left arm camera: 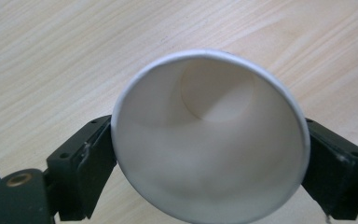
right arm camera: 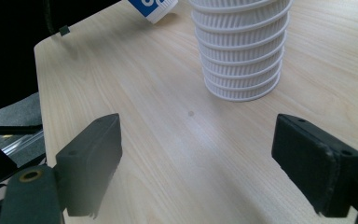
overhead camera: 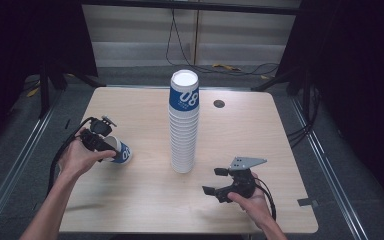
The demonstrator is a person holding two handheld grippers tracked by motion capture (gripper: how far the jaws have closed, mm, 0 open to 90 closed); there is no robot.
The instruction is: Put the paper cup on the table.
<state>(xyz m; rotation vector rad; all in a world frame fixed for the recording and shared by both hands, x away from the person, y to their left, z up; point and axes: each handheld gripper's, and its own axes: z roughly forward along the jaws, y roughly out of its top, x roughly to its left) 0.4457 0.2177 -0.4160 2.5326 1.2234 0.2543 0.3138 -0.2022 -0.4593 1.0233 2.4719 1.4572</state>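
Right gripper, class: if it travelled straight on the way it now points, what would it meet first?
Probably the stack of cups. The right gripper stands open over bare table, and the stack's base lies ahead, slightly right of centre. Depth is unclear, so it might slip past on the left.

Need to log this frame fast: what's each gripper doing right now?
Left gripper: jaws on either side of the single paper cup at its rim; cannot tell whether they press it.
Right gripper: open, nothing between its jaws, near the cup stack.

A pale wooden table (overhead camera: 240, 130); a round dark grommet (overhead camera: 219, 104) set in it; cables (overhead camera: 180, 45) beyond.
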